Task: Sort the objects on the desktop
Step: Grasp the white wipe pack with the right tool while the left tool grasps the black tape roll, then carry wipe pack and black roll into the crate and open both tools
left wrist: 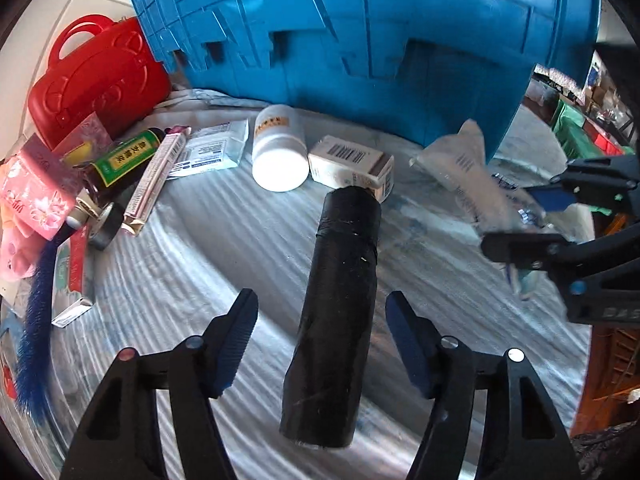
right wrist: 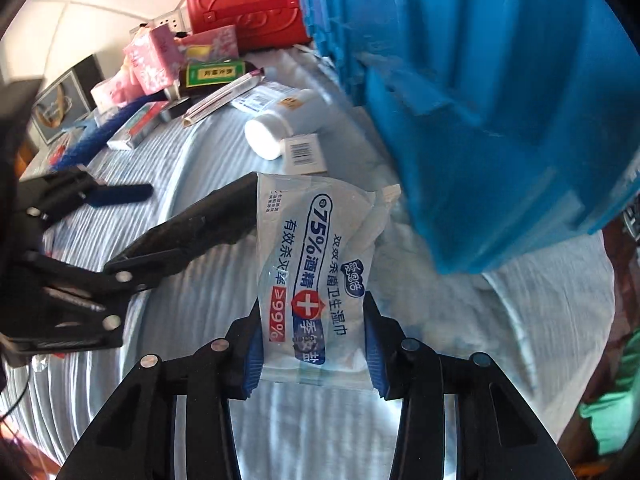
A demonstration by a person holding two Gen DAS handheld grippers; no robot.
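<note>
Pale blue-and-white fine stripes across the cloth (left wrist: 192,280). Matte black on the roll (left wrist: 336,320). Bright blue on the ribbed crate (left wrist: 400,20). Glossy red on the handled case (left wrist: 96,76). Plain white on the bottle (left wrist: 280,148), with a small orange label. Translucent white on the wipes packet (right wrist: 316,276), printed in dark blue, with a red cross badge. Pink floral print on the tissue packs (right wrist: 152,56). Black with blue pads on the left gripper (left wrist: 322,320) and the right gripper (right wrist: 314,340).
</note>
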